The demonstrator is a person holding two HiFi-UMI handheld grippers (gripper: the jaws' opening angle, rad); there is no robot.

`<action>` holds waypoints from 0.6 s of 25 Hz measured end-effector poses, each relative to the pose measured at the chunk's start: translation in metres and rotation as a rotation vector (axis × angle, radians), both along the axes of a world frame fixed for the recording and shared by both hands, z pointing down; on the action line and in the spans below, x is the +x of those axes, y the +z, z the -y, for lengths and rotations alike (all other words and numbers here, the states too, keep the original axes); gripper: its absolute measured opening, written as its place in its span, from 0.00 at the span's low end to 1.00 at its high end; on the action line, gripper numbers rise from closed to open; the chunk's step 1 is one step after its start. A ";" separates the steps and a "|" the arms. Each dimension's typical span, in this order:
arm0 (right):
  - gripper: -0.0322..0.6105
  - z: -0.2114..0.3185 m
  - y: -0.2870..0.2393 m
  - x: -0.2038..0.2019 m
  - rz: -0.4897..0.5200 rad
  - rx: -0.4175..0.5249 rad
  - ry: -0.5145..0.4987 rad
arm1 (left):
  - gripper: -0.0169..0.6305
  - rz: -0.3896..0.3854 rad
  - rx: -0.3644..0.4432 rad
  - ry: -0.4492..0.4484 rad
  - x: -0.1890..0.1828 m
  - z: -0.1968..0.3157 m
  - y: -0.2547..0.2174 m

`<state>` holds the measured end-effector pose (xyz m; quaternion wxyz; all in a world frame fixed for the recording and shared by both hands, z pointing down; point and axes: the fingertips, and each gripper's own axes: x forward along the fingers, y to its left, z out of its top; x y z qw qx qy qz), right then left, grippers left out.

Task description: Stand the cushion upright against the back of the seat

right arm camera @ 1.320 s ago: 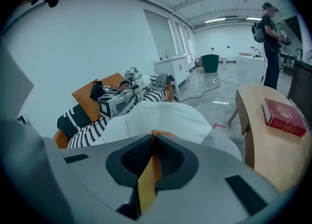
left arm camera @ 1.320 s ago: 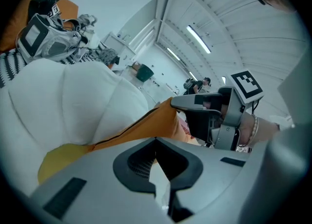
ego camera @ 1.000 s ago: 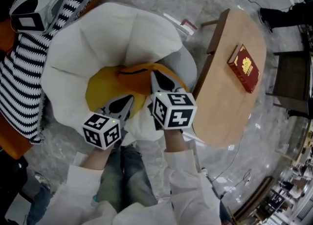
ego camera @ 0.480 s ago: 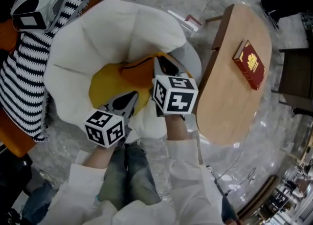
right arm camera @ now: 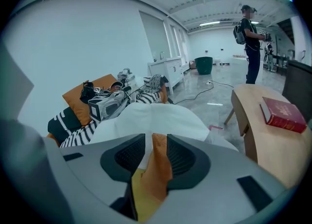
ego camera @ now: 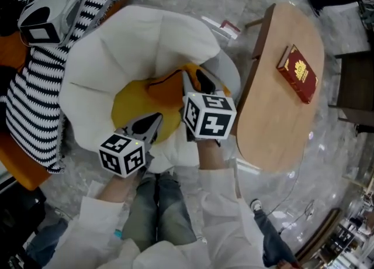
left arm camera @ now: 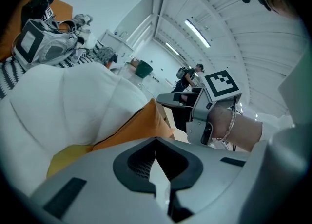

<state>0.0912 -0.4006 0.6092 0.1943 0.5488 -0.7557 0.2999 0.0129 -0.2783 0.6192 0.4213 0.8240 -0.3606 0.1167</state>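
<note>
The step in hand is judged to be the release. The orange-and-yellow fabric cushion [ego camera: 140, 101] is already stood on its lower edge in the white padded shell-shaped armchair [ego camera: 111, 45], and its orange face is leaned on the seat's back. The right tool [ego camera: 197, 82] is set over the cushion's upper right corner. Its jaws have just been opening and are now parted. The orange fabric is still between them, but a gap is seen beside one pad, so no real hold is kept. The left tool [ego camera: 153, 124] is placed at the cushion's lower front edge, with its jaws brought together and nothing seen between them. For the next move, the right tool would have to be drawn straight back off the corner, so that the fabric is not dragged forward, and the cushion should then be watched for slumping. Compared with the earlier frames, the cushion is found almost where it was, both tools are hardly displaced, and only the right jaws are wider.
</note>
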 end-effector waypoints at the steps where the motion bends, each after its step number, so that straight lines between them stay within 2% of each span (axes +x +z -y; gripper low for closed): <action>1: 0.24 -0.003 -0.005 0.001 0.005 0.006 0.005 | 0.04 0.005 0.006 0.004 -0.001 -0.001 -0.004; 6: 0.24 -0.026 -0.033 -0.002 0.058 0.033 0.010 | 0.04 -0.009 0.035 0.005 -0.003 -0.009 -0.034; 15: 0.24 -0.078 -0.102 0.002 0.085 0.082 -0.014 | 0.04 -0.029 0.131 0.029 0.002 -0.033 -0.106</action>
